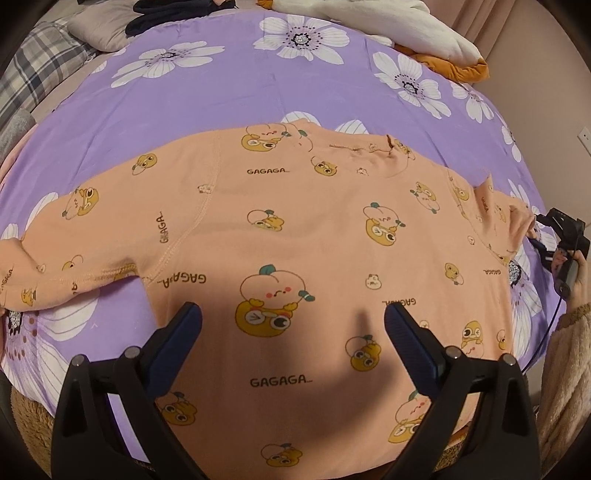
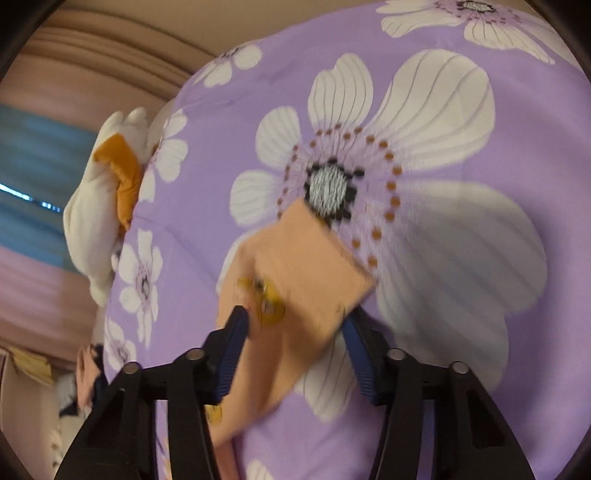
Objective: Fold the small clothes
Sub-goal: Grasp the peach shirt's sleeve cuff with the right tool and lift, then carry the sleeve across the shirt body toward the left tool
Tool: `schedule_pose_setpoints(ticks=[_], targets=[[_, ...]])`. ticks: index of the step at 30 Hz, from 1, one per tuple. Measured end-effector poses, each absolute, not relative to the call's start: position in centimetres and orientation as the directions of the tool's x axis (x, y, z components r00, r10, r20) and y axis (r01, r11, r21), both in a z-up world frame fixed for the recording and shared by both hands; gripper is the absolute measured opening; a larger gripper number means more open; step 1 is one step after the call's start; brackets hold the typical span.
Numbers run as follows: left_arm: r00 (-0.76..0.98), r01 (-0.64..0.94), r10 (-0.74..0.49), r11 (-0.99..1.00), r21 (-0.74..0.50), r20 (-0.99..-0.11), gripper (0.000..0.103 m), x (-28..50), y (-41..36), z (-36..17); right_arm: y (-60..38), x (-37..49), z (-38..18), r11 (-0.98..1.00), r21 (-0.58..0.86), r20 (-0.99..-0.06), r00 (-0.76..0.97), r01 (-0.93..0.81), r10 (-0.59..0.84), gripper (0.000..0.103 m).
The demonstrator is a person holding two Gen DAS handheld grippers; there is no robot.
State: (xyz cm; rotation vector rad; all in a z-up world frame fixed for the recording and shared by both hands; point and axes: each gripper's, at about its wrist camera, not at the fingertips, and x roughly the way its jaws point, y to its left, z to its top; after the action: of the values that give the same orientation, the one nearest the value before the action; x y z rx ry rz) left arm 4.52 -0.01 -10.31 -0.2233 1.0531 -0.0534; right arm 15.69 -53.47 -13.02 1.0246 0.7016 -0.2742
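Peach-orange long-sleeved child's top with cartoon duck-and-peach print and "GAGAGA" lettering (image 1: 295, 236) lies spread flat on the bed, on a purple bedsheet printed with big white flowers (image 1: 207, 99), body toward the near edge, one sleeve stretched out to the left edge. Left claw (image 1: 293, 321) hovers over the lower body of the top, jaws spread wide, nothing between them, shadow on the fabric below. Right claw (image 2: 295, 325) sits at the right edge of the bed with the peach sleeve cuff (image 2: 314, 266) between its blue-padded fingers (image 2: 231, 354); cuff flap sticks out past the tips over a large white flower, jaws partly closed around the fabric, though motion blur makes contact on the right pad hard to confirm. In the left wrist view the right claw is small at the far right, at the sleeve end. White and mustard-orange plush fabric bundle (image 1: 424, 33) lies at the far corner of the bed; grey plaid pillow (image 1: 33, 70) at the far left.
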Motion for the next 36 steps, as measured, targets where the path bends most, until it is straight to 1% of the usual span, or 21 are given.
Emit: schedule_pose_setpoints(ticks=[1, 2, 3, 5, 7, 9, 14, 16, 19, 22, 24, 30, 33, 36], targets=[[0.494, -0.060, -0.149, 0.977, -0.205, -0.856, 0.099, 4.6, -0.1, -10.3, -53.7, 16.0, -13.0, 0.509, 0.679, -0.657, 0.748, 0.529, 0.098, 0.029], [0.493, -0.058, -0.149, 0.977, -0.203, -0.857, 0.099, 4.6, -0.1, -10.4, -53.9, 16.2, -13.0, 0.509, 0.668, -0.669, 0.737, 0.543, 0.093, 0.007], [0.492, -0.056, -0.148, 0.978, -0.201, -0.858, 0.099, 4.7, -0.2, -10.4, -54.2, 16.3, -12.9, 0.507, 0.668, -0.671, 0.735, 0.545, 0.095, 0.006], [0.489, -0.055, -0.147, 0.978, -0.199, -0.860, 0.098, 4.8, -0.2, -10.5, -54.9, 15.7, -12.1, 0.509, 0.701, -0.627, 0.772, 0.499, 0.107, 0.006], [0.488, -0.056, -0.149, 0.978, -0.201, -0.860, 0.098, 5.0, -0.2, -10.6, -55.6, 14.7, -10.8, 0.540, 0.666, -0.628, 0.778, 0.515, 0.032, 0.006], [0.485, -0.053, -0.152, 0.978, -0.202, -0.861, 0.098, 5.1, -0.3, -10.7, -56.4, 13.4, -9.5, 0.567, 0.607, -0.637, 0.767, 0.557, -0.072, 0.006], [0.480, -0.050, -0.159, 0.977, -0.208, -0.863, 0.098, 5.3, -0.5, -10.9, -57.8, 12.9, -10.0, 0.576, 0.598, -0.650, 0.758, 0.558, -0.059, 0.006], [0.482, -0.054, -0.164, 0.975, -0.215, -0.861, 0.098, 5.3, -0.4, -10.8, -57.3, 12.7, -9.7, 0.599, 0.582, -0.644, 0.762, 0.550, -0.075, 0.006], [0.491, -0.070, -0.170, 0.970, -0.233, -0.855, 0.098, 5.1, 0.1, -10.4, -56.3, 12.4, -8.2, 0.619, 0.572, -0.616, 0.780, 0.539, -0.110, 0.006], [0.506, -0.088, -0.167, 0.966, -0.243, -0.846, 0.098, 5.0, 0.7, -10.0, -54.6, 11.7, -5.2, 0.673, 0.551, -0.562, 0.815, 0.494, -0.138, 0.006], [0.517, -0.100, -0.158, 0.965, -0.243, -0.841, 0.098, 4.9, 1.3, -9.7, -52.5, 11.5, -2.5, 0.734, 0.507, -0.522, 0.839, 0.451, -0.154, 0.006], [0.547, -0.139, -0.130, 0.960, -0.243, -0.827, 0.098, 4.3, 3.3, -8.8, -45.0, 11.7, 3.5, 0.865, 0.416, -0.415, 0.905, 0.280, -0.093, 0.006], [0.556, -0.157, -0.117, 0.957, -0.242, -0.823, 0.098, 3.6, 4.3, -8.4, -40.0, 12.2, 5.4, 0.914, 0.369, -0.397, 0.918, 0.166, -0.006, 0.006], [0.570, -0.171, -0.121, 0.950, -0.261, -0.812, 0.098, 3.0, 5.3, -7.9, -35.4, 12.5, 6.1, 0.940, 0.336, -0.388, 0.918, 0.066, 0.074, 0.006]])
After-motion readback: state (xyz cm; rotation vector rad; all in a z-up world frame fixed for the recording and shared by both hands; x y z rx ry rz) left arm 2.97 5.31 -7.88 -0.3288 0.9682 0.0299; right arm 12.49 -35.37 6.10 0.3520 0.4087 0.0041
